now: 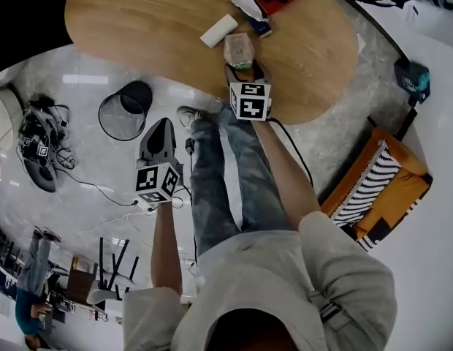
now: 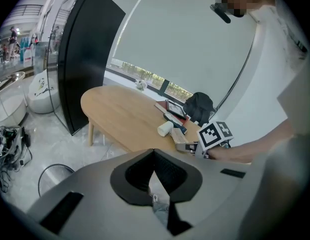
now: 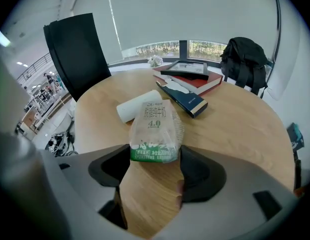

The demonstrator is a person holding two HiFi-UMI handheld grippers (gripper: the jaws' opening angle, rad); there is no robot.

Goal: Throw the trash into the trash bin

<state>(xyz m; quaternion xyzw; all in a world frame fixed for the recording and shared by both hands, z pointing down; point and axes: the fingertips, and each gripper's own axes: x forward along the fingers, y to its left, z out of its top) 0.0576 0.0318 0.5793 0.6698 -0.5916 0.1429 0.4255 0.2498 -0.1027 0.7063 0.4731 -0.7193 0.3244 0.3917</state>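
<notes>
A clear milk pouch (image 1: 239,50) with a green band lies on the round wooden table (image 1: 139,20). My right gripper (image 1: 243,69) is open right at it. In the right gripper view the pouch's (image 3: 156,131) near end sits between the wide jaws of that gripper (image 3: 155,157), and the pads do not press on it. My left gripper (image 1: 161,125) hangs over the floor beside the table, shut and empty; its tips (image 2: 154,153) meet. The round wire trash bin (image 1: 109,107) stands on the floor just left of it, and its rim (image 2: 45,176) shows low in the left gripper view.
A white roll (image 1: 218,31), a dark blue box (image 3: 187,100) and a stack of books (image 3: 187,76) lie beyond the pouch. A black backpack (image 3: 245,59) sits behind the table. Cables and gear (image 1: 40,148) lie on the floor left of the bin. My legs (image 1: 226,174) stand by the table's edge.
</notes>
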